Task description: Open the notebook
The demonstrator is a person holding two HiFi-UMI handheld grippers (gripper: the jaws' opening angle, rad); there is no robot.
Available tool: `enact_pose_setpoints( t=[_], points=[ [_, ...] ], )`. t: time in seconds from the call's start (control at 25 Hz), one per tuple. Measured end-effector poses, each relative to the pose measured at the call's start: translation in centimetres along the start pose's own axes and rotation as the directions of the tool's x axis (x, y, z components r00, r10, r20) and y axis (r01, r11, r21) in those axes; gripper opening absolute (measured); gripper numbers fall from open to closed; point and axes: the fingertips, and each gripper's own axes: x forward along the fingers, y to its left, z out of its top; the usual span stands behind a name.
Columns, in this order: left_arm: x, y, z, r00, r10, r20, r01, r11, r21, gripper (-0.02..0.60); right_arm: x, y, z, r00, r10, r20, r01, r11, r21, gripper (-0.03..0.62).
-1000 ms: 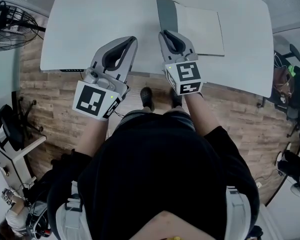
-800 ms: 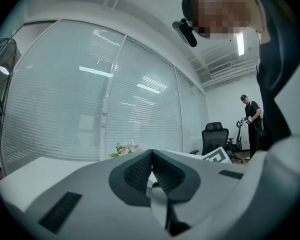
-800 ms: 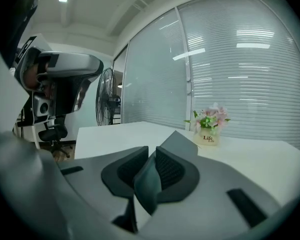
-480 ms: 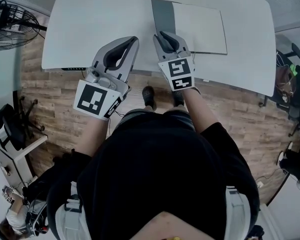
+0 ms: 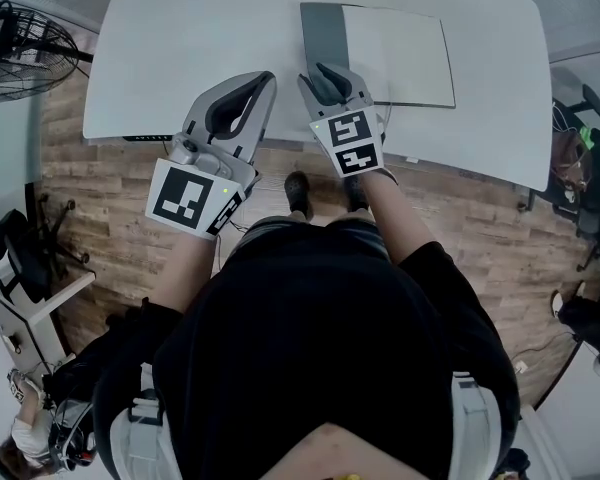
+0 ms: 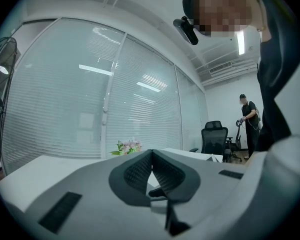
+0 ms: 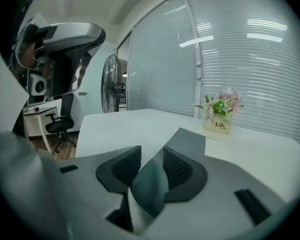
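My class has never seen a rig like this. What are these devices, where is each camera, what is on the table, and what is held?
A person at a white table holds a hand-operated gripper in each hand. One picture comes from a camera on the person's head, looking down; the other two come from cameras riding on each gripper, looking along its jaws. On the table lie a notebook and, further back, a small pot of flowers. The right gripper has the notebook's grey cover between its jaws, which have just been opening and stand apart around it. The left gripper is shut and empty.
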Motion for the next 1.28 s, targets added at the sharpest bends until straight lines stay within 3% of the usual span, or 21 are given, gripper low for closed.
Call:
enact_pose_setpoints(
  t=[0.24, 0.52, 1.04, 1.28],
  points=[
    [0.3, 0.2, -0.2, 1.0, 0.001, -0.004, -0.001, 1.0, -0.004, 0.011, 0.4, -0.3, -0.7, 1.0, 0.004, -0.01, -0.004, 0.999, 0.05, 0.15],
    [0.9, 0.0, 0.0, 1.0, -0.008, 0.002, 0.008, 1.0, -0.006, 0.011, 0.2, 0.3, -0.6, 0.999, 0.035, -0.019, -0.034, 0.999, 0.03, 0.173],
    [2.5, -0.1, 1.0, 1.0, -0.011, 0.025, 0.012, 1.0, -0.014, 0.011, -2.7, -0.8, 4.1, 0.995, 0.047, 0.089, -0.051, 0.998, 0.036, 0.169],
    [3.1, -0.1, 1.7, 0.999, -0.02, 0.044, 0.021, 1.0, -0.014, 0.011, -5.0, -2.5, 7.4, 0.988, 0.005, 0.153, -0.011, 0.999, 0.04, 0.155]
  ],
)
